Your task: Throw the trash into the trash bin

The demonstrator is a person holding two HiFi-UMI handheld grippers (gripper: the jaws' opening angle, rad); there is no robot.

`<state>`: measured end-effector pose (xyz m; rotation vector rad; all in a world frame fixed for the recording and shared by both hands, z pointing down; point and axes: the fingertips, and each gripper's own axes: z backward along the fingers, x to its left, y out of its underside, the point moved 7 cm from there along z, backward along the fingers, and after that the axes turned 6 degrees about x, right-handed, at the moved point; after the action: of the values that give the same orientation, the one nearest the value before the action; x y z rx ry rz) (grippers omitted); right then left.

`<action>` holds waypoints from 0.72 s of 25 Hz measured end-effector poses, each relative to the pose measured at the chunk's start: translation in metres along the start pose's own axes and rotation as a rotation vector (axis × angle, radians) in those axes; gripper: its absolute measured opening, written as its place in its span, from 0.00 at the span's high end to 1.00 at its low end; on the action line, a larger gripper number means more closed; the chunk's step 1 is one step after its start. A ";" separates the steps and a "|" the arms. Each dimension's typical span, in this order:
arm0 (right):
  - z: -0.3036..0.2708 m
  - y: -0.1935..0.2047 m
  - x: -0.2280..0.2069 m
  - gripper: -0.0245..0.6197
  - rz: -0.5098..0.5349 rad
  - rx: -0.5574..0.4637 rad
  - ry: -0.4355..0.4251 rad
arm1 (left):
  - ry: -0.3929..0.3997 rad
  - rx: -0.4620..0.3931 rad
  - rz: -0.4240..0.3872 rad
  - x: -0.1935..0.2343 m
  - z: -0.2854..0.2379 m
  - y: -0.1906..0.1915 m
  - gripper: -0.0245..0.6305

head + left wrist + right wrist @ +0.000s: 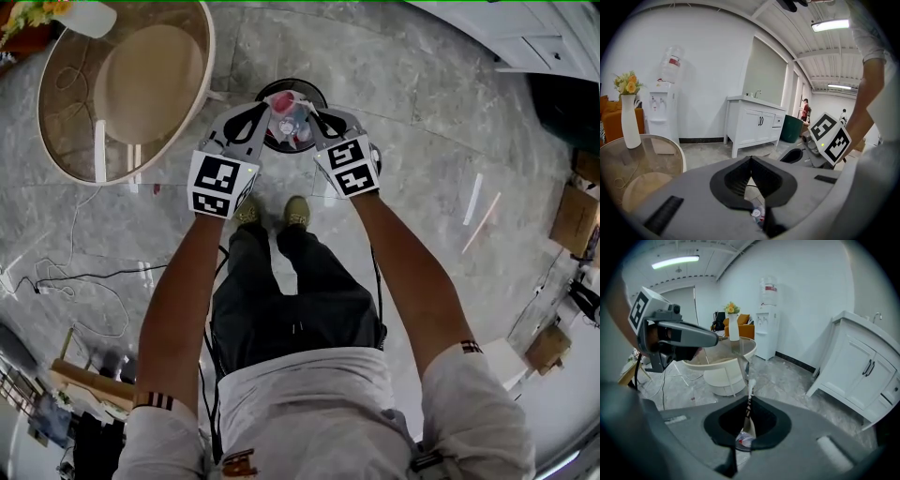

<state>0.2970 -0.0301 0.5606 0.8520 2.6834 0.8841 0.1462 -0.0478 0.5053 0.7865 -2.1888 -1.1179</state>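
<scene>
A clear bag of trash [289, 120], with red and white scraps inside, hangs between my two grippers. It is right above the round black trash bin [316, 92] on the floor in front of the person's feet. My left gripper [265, 106] is shut, pinching the bag's left edge, and the trash [757, 214] shows below its closed jaws. My right gripper [314, 117] is shut on the bag's right edge. A thin strip of the bag [749, 404] sticks up between its jaws, with trash [744, 440] beneath.
A round glass table [208, 56] with a beige stool under it stands to the left of the bin. Cables [84, 291] trail over the marble floor at left. A white cabinet [754, 124] and a water dispenser [663, 108] stand along the wall, with cardboard boxes [574, 217] at right.
</scene>
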 end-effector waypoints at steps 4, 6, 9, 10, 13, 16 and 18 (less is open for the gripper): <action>-0.028 0.016 -0.009 0.95 0.008 0.042 -0.023 | -0.009 0.027 -0.009 0.002 -0.014 0.018 0.96; -0.040 0.022 -0.015 0.95 0.033 0.066 -0.023 | -0.008 0.030 -0.018 0.003 -0.019 0.024 0.96; -0.052 0.029 -0.020 0.93 0.036 0.081 -0.028 | -0.009 0.039 -0.022 0.007 -0.022 0.032 0.96; -0.056 0.030 -0.020 0.91 0.034 0.082 -0.035 | -0.010 0.040 -0.021 0.010 -0.023 0.033 0.96; -0.068 0.031 -0.021 0.83 0.047 0.086 -0.056 | -0.008 0.032 -0.017 0.016 -0.027 0.035 0.96; -0.079 0.031 -0.020 0.76 0.031 0.087 -0.087 | 0.000 0.021 -0.015 0.022 -0.032 0.037 0.96; -0.086 0.032 -0.018 0.73 0.019 0.090 -0.107 | 0.001 0.017 -0.013 0.024 -0.034 0.038 0.96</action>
<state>0.2970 -0.0614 0.6489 0.9174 2.6437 0.7052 0.1436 -0.0640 0.5595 0.8101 -2.1976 -1.1063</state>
